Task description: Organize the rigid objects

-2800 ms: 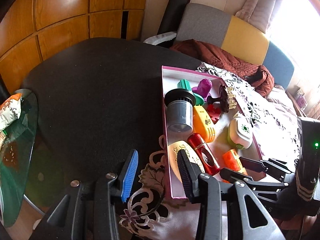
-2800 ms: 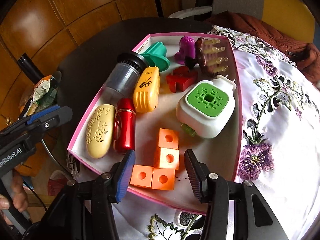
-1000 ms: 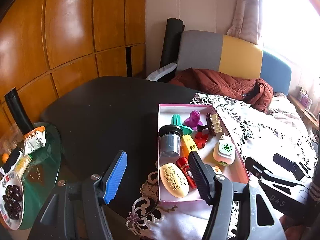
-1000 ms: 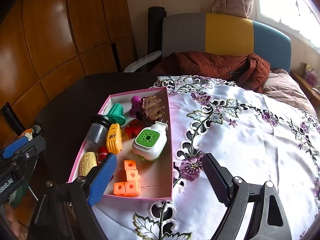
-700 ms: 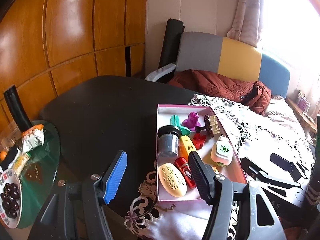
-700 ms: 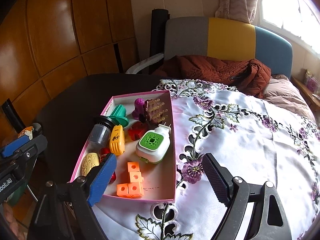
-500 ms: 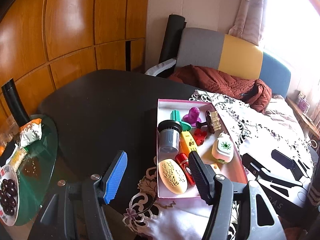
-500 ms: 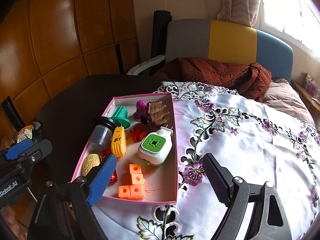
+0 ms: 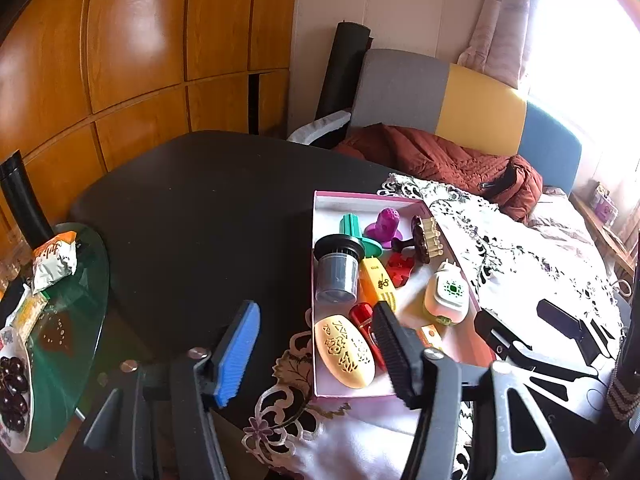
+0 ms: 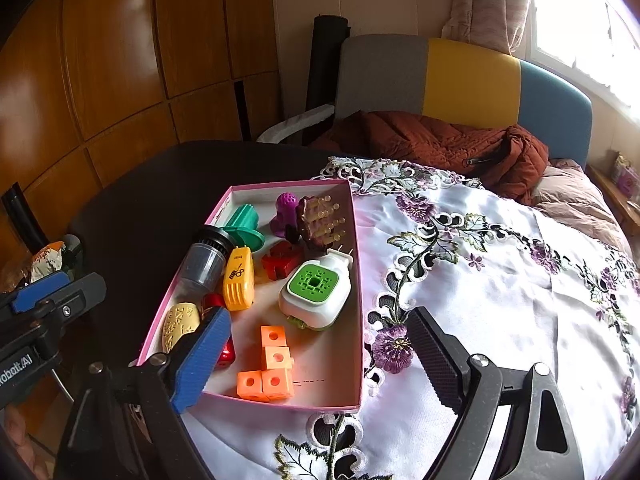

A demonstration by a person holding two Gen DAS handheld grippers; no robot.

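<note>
Both grippers, left and right, hover empty with fingers apart. Small toys sit in the pink box near them. Orange cubes look light, stiff; pinch flat sides.

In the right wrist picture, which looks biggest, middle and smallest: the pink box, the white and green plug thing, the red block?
1. pink box
2. white and green plug thing
3. red block

Daylight enters from the window at upper right, overexposing it and probably washing out nearby detail. Wood panels show glare. Fisheye distortion bends edges; corners vignette dark.
</note>
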